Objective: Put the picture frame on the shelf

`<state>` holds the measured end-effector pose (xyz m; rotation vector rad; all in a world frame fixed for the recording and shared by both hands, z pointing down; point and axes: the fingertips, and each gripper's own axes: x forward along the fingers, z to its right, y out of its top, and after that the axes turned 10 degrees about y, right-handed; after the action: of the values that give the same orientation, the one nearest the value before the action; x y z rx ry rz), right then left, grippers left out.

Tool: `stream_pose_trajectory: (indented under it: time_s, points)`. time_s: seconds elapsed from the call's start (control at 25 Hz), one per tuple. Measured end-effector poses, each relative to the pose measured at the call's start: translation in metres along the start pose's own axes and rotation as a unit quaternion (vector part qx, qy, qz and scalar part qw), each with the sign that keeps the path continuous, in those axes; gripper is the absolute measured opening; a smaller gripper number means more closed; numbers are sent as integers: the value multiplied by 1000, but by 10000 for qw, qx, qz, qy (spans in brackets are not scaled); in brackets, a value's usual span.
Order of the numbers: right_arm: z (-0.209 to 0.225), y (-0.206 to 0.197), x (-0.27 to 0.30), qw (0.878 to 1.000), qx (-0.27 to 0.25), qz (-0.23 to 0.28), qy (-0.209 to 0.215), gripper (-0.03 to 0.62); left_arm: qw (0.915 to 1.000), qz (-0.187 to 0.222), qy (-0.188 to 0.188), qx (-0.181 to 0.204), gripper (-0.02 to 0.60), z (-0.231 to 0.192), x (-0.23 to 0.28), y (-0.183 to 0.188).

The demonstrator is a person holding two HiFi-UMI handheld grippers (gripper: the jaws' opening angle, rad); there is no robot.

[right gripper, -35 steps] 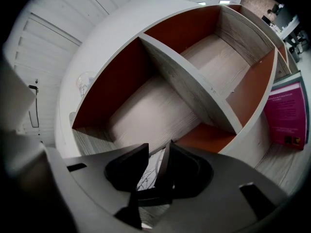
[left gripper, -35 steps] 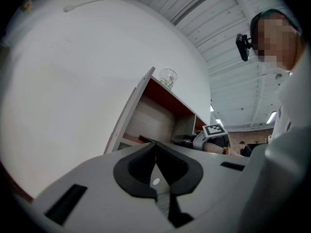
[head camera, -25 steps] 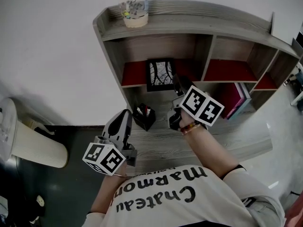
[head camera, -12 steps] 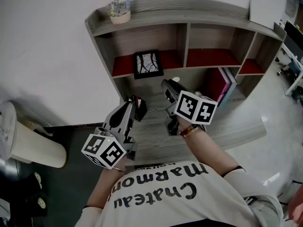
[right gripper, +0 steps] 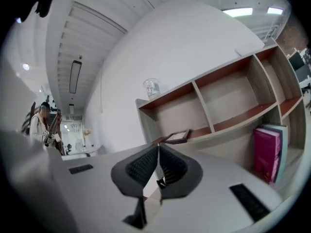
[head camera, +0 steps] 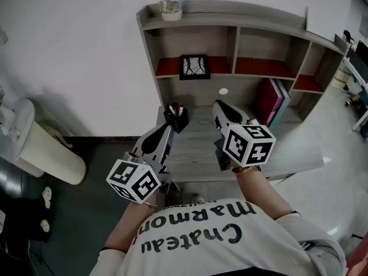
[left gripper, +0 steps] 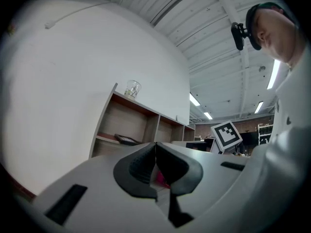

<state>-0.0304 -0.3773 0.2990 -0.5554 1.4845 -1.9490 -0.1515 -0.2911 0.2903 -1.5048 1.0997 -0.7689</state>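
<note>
Task looks done: picture frame (head camera: 194, 66) sits in shelf (head camera: 230, 11) left bay, upper centre of head view. L tool (head camera: 168, 130) jaws together, empty. R tool (head camera: 219, 106) jaws just closing, nothing between. Both low in frame, well clear.

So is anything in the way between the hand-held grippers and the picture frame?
The black pen holder stands on the desk just ahead of the left hand-held gripper, toward the picture frame on the shelf. Nothing visible blocks the right hand-held gripper.

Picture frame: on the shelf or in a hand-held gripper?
On the shelf: picture frame rests in the left red-floored compartment; the right hand-held gripper has just been closing, empty.
</note>
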Motion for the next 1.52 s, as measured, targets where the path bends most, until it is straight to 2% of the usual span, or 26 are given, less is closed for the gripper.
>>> stream_pose_trajectory:
  time_s: [0.16, 0.4, 0.56, 0.72, 0.84, 1.12, 1.52]
  points:
    - [-21, -13, -30, 9987, -492, -86, -42, 6, 9999, 47, 83, 132, 17, 20, -33, -5]
    - [-45, -16, -80, 9971, -756, -6, 48, 6, 9994, 31, 179, 291, 17, 57, -67, -17]
    - [-46, 1, -96, 9954, -935, 7, 224, 0, 9991, 146, 328, 240, 17, 69, -66, -10]
    - [-34, 4, -99, 9939, -1018, -228, 361, -6, 9987, 227, 451, 66, 17, 83, -59, -9]
    - [-30, 10, -102, 9921, -1121, -317, 471, -6, 9985, 205, 496, 76, 17, 92, -52, -7]
    - [-19, 6, -111, 9903, -1209, -475, 498, -6, 9984, 157, 544, 58, 17, 109, -44, -16]
    - [-23, -3, -127, 9901, -1176, -542, 537, -5, 9975, 144, 688, 43, 17, 117, -59, -24]
